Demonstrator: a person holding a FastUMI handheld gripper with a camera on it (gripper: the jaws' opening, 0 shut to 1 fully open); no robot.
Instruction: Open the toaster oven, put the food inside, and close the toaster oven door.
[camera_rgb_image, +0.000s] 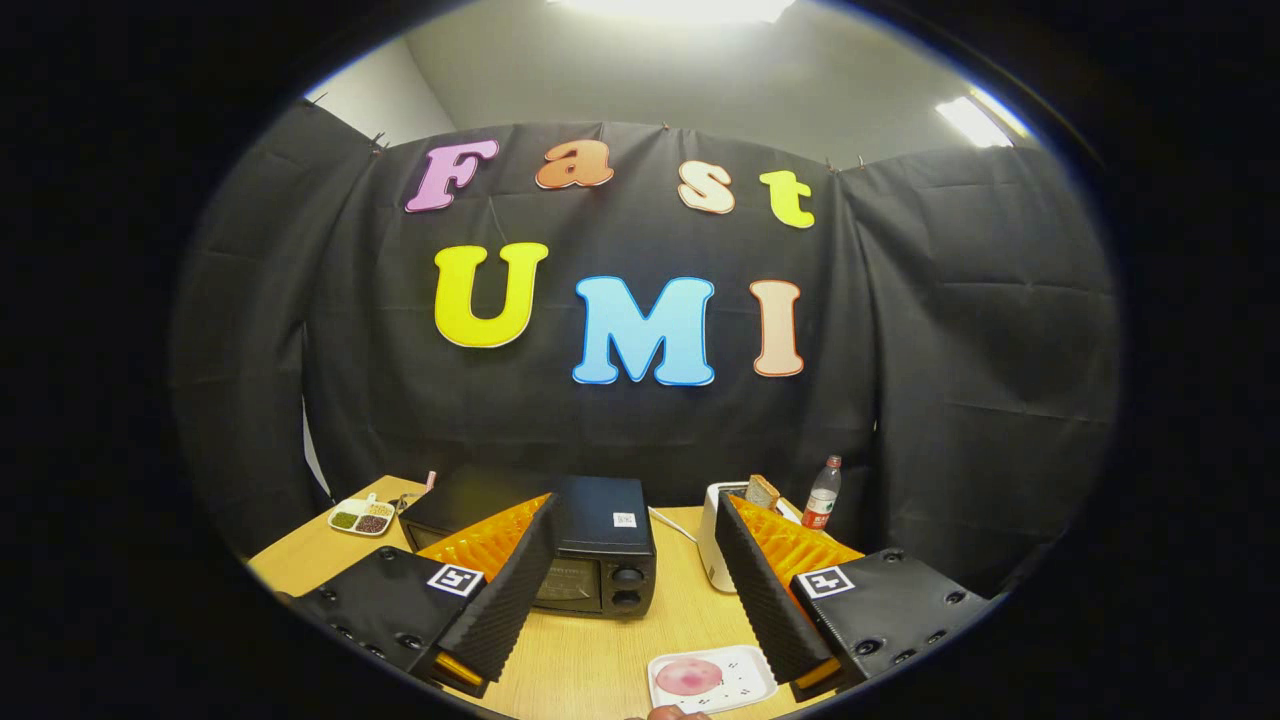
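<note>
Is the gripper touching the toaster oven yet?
Apart. In the gripper view the gripper is open, with bare table between its fingertips and the toaster oven, which stands beyond them with its door shut.

Black cloth (640, 420) is draping the far wall behind a wooden table (600, 650); ceiling lights (680, 8) are glowing overhead.
</note>
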